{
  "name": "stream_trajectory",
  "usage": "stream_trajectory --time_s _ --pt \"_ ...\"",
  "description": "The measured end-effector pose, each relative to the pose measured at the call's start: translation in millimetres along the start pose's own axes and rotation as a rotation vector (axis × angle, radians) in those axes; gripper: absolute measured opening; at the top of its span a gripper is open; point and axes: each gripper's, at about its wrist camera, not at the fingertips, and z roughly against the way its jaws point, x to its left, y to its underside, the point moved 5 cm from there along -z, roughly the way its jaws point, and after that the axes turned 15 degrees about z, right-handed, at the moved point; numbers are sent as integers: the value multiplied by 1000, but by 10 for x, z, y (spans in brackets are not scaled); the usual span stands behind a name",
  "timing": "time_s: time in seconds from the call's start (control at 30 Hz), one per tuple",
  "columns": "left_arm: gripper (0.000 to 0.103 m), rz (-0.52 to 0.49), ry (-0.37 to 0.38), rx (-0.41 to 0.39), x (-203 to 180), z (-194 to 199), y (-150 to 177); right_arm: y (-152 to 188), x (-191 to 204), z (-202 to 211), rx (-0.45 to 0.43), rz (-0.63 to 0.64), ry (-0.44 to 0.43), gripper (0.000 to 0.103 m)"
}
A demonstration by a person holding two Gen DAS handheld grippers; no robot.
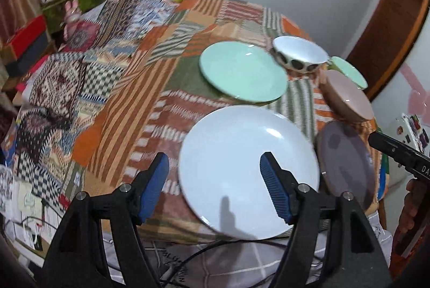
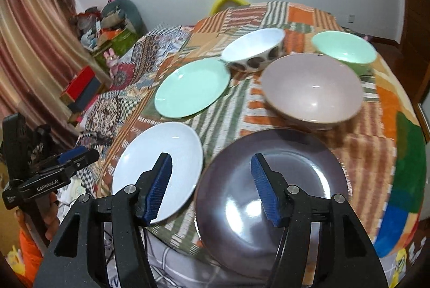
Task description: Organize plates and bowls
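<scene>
Plates and bowls sit on a patchwork tablecloth (image 2: 362,142). Landmark: the dark plate (image 2: 271,185) at the near edge. Left of it lies the white plate (image 2: 161,167); beyond that, the green plate (image 2: 192,87). Directly behind the dark plate stands the pink bowl (image 2: 311,90), with the spotted bowl (image 2: 254,48) and green bowl (image 2: 344,47) farther back. Left gripper (image 1: 214,181) and right gripper (image 2: 211,181) hover spread, holding nothing.
</scene>
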Motion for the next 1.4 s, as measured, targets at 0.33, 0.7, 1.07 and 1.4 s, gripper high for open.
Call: stream_trajectory --time_s 0.33,0.7,1.07,1.4 --pt "70 65 -23 47 382 -240 66 -27 223 -467 97 64 -28 57" --pt "47 67 18 91 489 -412 162 -57 249 -924 189 103 -37 48" --pt "24 67 66 179 495 -618 265 -17 185 -1083 251 93 -49 26" --pt "22 131 155 232 506 -764 260 -37 217 -1185 273 121 -36 27"
